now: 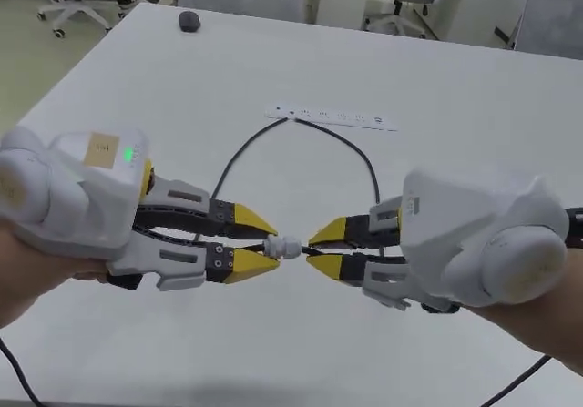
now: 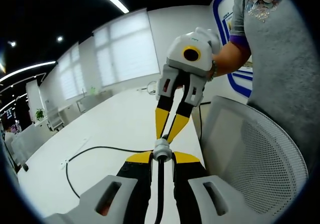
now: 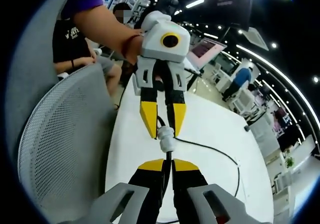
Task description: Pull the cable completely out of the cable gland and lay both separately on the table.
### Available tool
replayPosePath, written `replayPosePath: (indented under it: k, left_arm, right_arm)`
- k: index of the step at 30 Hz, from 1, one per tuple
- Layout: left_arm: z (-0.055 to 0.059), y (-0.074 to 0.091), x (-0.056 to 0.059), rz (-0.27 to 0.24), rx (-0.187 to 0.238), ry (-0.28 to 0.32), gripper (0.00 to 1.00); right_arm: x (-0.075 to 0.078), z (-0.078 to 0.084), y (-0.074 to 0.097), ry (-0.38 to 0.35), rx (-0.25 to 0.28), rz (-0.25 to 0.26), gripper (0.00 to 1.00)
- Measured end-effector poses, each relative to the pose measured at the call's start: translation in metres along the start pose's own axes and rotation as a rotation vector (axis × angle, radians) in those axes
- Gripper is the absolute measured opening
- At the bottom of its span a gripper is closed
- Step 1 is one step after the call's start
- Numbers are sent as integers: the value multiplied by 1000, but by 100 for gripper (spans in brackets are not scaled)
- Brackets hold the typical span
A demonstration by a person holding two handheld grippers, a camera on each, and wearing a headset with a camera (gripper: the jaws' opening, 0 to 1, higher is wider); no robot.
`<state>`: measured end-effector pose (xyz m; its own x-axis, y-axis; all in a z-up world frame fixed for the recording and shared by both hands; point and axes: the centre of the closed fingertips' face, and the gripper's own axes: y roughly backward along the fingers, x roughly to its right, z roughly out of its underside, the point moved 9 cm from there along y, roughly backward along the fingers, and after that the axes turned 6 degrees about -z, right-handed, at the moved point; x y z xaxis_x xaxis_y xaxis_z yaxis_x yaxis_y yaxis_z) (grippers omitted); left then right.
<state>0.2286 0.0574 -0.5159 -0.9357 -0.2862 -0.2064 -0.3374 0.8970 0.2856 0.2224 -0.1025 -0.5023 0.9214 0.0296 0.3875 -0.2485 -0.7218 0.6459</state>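
Nearest the person, the left gripper is holding the white cable gland up above the surface. In the left gripper view its yellow fingers are pinching the gland from both sides. The right gripper is meeting it tip to tip, and its own fingers are closing tight on the black cable just beside the gland's mouth. The cable is passing through the gland and running back between the left fingers, so the two parts are not yet separated. This looks like the start of the pulling step, with one gripper bracing the gland and the other gripping the cable. The next move probably calls for drawing the grippers apart in a straight line along the cable. The left grip needs to be firm enough that the gland is not slipping, and the right gripper will likely be re-gripping close to the gland several times, since much cable is lying loose. Beyond the grippers, the cable is looping out across the surface in two arcs that are meeting near a white power strip. Where its free end is lying I cannot tell. Farther off, a dark mouse is sitting near the far edge.
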Motion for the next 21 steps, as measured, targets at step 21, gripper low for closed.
replayPosePath:
  k: [21]
  left_arm:
    - [8, 13, -5, -29, -55, -19, 15]
  right_arm:
    - [1, 35, 10, 17, -99, -19, 0]
